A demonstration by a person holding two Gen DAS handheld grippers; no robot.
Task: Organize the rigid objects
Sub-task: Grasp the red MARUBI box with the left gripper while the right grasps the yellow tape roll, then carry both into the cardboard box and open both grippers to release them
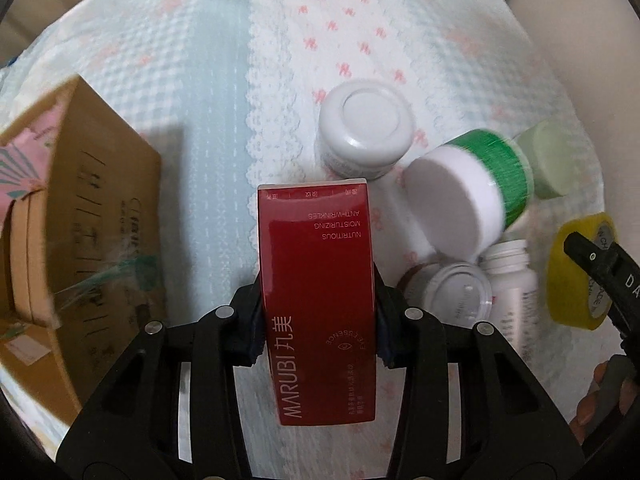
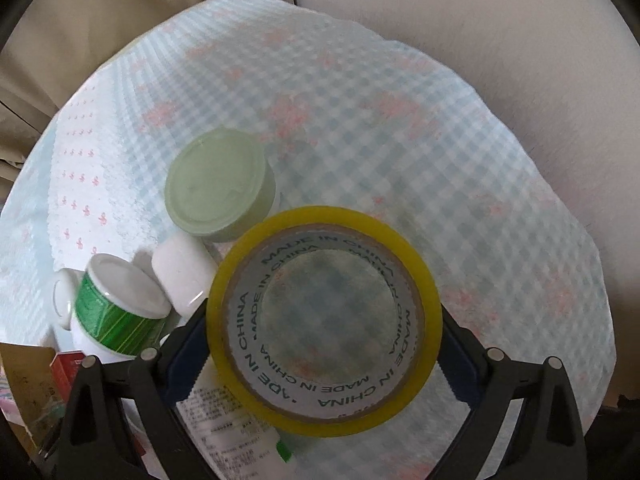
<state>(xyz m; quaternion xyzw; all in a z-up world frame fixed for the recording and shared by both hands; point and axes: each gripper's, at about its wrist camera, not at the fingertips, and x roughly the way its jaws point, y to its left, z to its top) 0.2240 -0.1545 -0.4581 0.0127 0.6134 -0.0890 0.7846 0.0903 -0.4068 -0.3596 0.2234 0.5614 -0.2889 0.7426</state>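
**Red carton clamped on the left, tape roll framed on the right**

Closest to the left wrist lens, the left gripper [image 1: 318, 320] is closed hard on a glossy red rectangular cardboard carton [image 1: 318, 248] printed with white lettering; both pads press its long sides, and the carton points away from the camera over the pale blue-and-white checked cloth [image 1: 208, 128]. To the left of it stands an open brown corrugated cardboard box [image 1: 108, 216], with pink-patterned packaging showing inside at the frame edge. To the right sits a huddle of containers: a white round plastic jar with a white lid [image 1: 366, 134] stands upright; a white-lidded jar with a green band [image 1: 468, 200] lies tilted beside it; a pale green round lidded tub [image 1: 550, 160] sits just behind; a small white plastic bottle [image 1: 510, 280] lies near the bottom of the group.

Over to the right wrist view: the right gripper [image 2: 324, 344] stands wide, its pads against the two sides of a yellow-edged roll of clear packing tape [image 2: 326, 316] with a grey printed core; the checked cloth shows through the hole; whether the roll is lifted off the cloth cannot be told. The pale green tub [image 2: 220, 196] is just beyond the roll, the green-banded jar [image 2: 120, 312] off to the left.
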